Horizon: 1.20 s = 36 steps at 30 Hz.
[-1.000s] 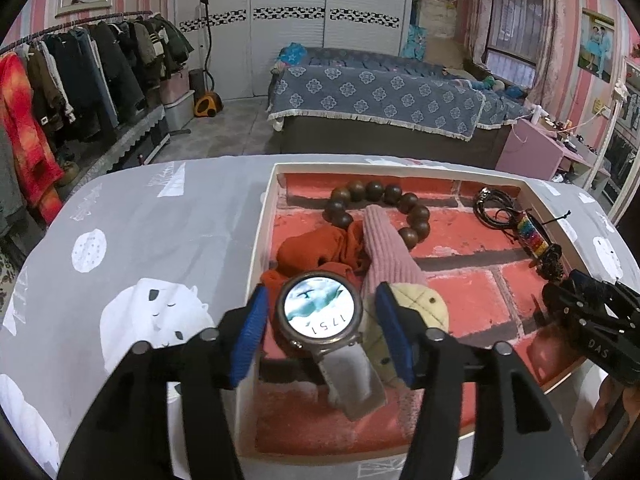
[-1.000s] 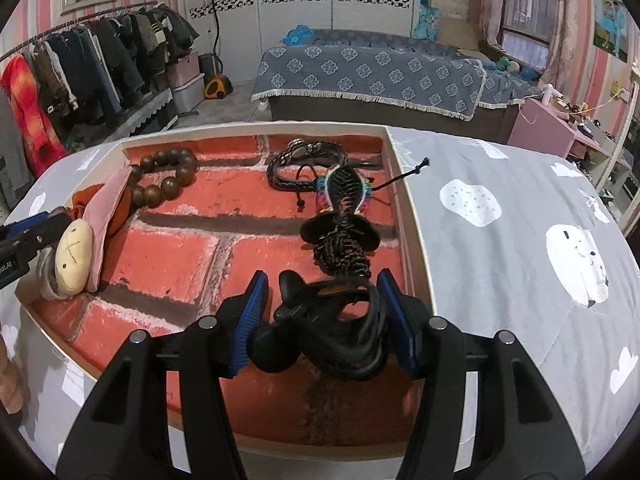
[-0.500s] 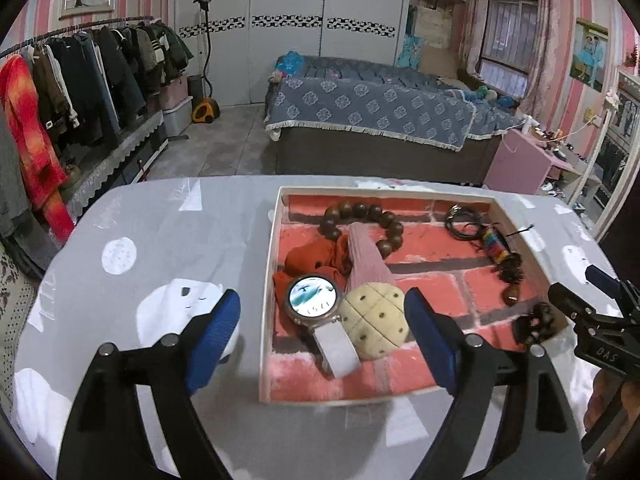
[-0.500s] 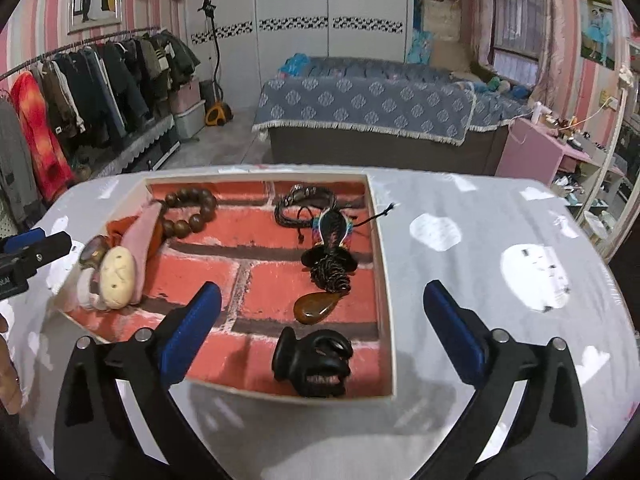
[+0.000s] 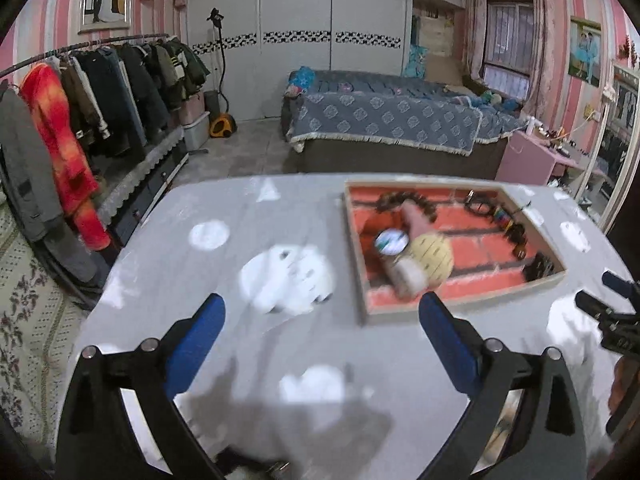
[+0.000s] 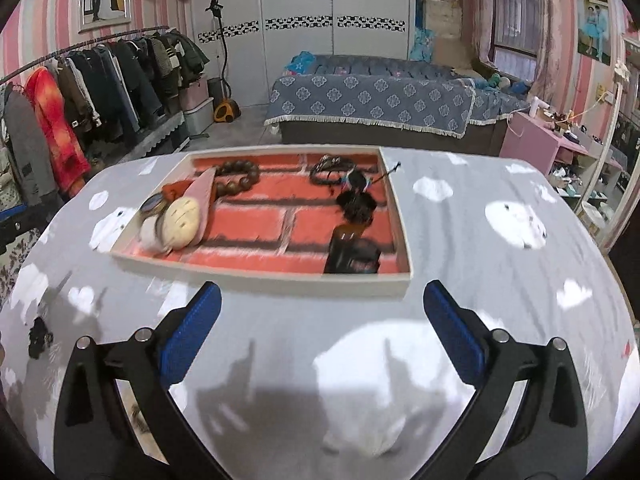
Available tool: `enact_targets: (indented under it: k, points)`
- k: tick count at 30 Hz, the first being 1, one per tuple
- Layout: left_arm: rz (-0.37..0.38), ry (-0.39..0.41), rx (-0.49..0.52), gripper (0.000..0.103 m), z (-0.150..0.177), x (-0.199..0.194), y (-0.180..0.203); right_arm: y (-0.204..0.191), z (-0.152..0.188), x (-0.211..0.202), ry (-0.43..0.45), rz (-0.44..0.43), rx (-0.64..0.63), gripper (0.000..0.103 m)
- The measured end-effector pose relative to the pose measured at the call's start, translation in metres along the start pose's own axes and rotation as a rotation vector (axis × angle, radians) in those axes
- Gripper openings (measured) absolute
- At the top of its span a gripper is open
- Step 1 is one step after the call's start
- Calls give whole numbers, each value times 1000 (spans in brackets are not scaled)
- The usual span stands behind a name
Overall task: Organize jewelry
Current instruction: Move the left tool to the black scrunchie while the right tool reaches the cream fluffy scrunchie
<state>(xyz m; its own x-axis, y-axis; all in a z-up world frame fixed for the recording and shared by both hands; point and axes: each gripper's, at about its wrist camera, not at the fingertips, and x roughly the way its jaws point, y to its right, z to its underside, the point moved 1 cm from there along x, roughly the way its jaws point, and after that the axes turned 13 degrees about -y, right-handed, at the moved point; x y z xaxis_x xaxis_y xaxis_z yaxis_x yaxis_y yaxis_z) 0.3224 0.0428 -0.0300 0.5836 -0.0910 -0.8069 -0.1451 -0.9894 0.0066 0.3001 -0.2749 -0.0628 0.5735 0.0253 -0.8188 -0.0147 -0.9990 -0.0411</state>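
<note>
A shallow tray [image 5: 355,240] [image 6: 256,276] lined with a red brick pattern lies on the grey cloud-print tablecloth. In it lie a watch [image 5: 391,240] [image 6: 154,204], a cream round plush piece [image 5: 432,258] [image 6: 182,220], a dark bead bracelet [image 6: 236,178], black cords [image 6: 332,168] and a black hair tie [image 6: 354,256] [image 5: 540,268]. My left gripper [image 5: 320,312] hangs over bare cloth left of the tray, its jaws still opening with nothing between them. My right gripper [image 6: 322,296] stands open and empty, short of the tray's near rim.
A small dark item [image 6: 40,336] lies on the cloth at the left. Beyond the table are a bed [image 6: 372,100], a clothes rack [image 5: 80,100] on the left and a pink desk [image 6: 536,140] on the right. The table's edge curves close on both sides.
Both grippers opened: the left let go of the watch, the right let go of the black hair tie, both now lying in the tray. Both drew back and up from the tray.
</note>
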Motion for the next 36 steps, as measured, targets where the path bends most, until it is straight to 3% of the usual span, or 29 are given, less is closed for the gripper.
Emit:
enact_targets:
  k: [8,17,26,36]
  points:
    - [12,-54,-65,95,51,-2,-48,-25,39,-2,-21,32,-10,99]
    - [4,-81,-22,95,98,4,-54,-44,65,5,-55,35,-8,99]
    - [-2,-99,4,95,121,12,-53,-59,75,6,-33,53,-41,99]
    - [-32,-139,-18,95,125,25,-61,-63,84,18,-103,41,-21,99]
